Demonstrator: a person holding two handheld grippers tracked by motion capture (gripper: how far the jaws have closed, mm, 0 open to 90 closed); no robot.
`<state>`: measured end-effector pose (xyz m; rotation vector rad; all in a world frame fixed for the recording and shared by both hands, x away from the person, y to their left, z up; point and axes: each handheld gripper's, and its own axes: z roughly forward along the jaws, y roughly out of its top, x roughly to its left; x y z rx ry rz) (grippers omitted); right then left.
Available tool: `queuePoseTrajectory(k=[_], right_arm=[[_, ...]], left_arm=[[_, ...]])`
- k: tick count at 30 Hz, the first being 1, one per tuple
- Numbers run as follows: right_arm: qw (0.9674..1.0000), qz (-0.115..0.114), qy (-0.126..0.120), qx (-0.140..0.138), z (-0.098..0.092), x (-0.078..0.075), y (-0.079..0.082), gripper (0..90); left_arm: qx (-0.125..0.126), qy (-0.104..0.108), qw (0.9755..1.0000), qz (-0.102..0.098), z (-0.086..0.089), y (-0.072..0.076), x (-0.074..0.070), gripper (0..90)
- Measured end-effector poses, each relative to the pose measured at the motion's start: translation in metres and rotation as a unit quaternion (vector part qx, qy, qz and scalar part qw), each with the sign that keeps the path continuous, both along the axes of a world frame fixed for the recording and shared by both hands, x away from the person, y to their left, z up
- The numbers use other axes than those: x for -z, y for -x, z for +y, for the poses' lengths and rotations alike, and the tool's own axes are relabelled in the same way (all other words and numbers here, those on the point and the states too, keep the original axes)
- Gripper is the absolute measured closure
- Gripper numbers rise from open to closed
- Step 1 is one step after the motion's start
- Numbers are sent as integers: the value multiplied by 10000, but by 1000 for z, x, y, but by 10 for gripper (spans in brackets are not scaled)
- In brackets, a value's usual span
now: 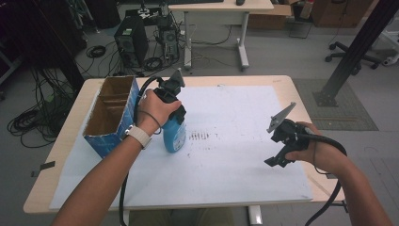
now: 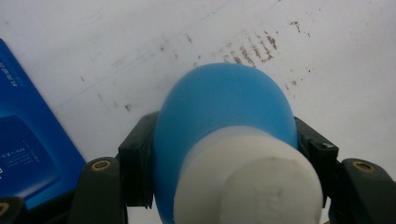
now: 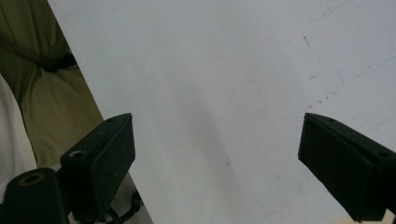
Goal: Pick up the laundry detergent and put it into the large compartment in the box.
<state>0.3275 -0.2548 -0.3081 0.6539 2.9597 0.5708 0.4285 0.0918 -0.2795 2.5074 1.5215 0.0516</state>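
A blue bottle [image 1: 175,136] with a white cap [image 2: 252,182] stands upright on the white sheet [image 1: 235,160], just right of an open blue cardboard box [image 1: 113,113]. My left gripper [image 1: 177,114] is shut on the bottle's upper body from above. In the left gripper view the black pads [image 2: 137,158] press both sides of the blue bottle [image 2: 224,102]. My right gripper [image 1: 277,157] hovers over the right part of the sheet. Its jaws stand wide apart in the right gripper view [image 3: 219,154], with nothing between them.
Dark smudges [image 1: 200,136] mark the sheet right of the bottle. The box's blue wall [image 2: 28,154] lies close to the left gripper. The table's wooden edge [image 1: 301,99] borders the sheet. Beyond the table are a computer tower [image 1: 131,40], floor cables and another desk [image 1: 221,9].
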Motion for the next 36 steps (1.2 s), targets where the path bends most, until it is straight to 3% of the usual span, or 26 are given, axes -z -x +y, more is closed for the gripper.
queuePoseTrajectory(k=[16, 36], right_arm=[[10000, -26, 5, -15, 1, -1, 1, 110], [10000, -47, -29, -36, 1, -1, 2, 110]], left_arm=[[-72, 13, 10000, -15, 8, 6, -14, 373], [-123, -24, 9999, -67, 18, 14, -47, 373]])
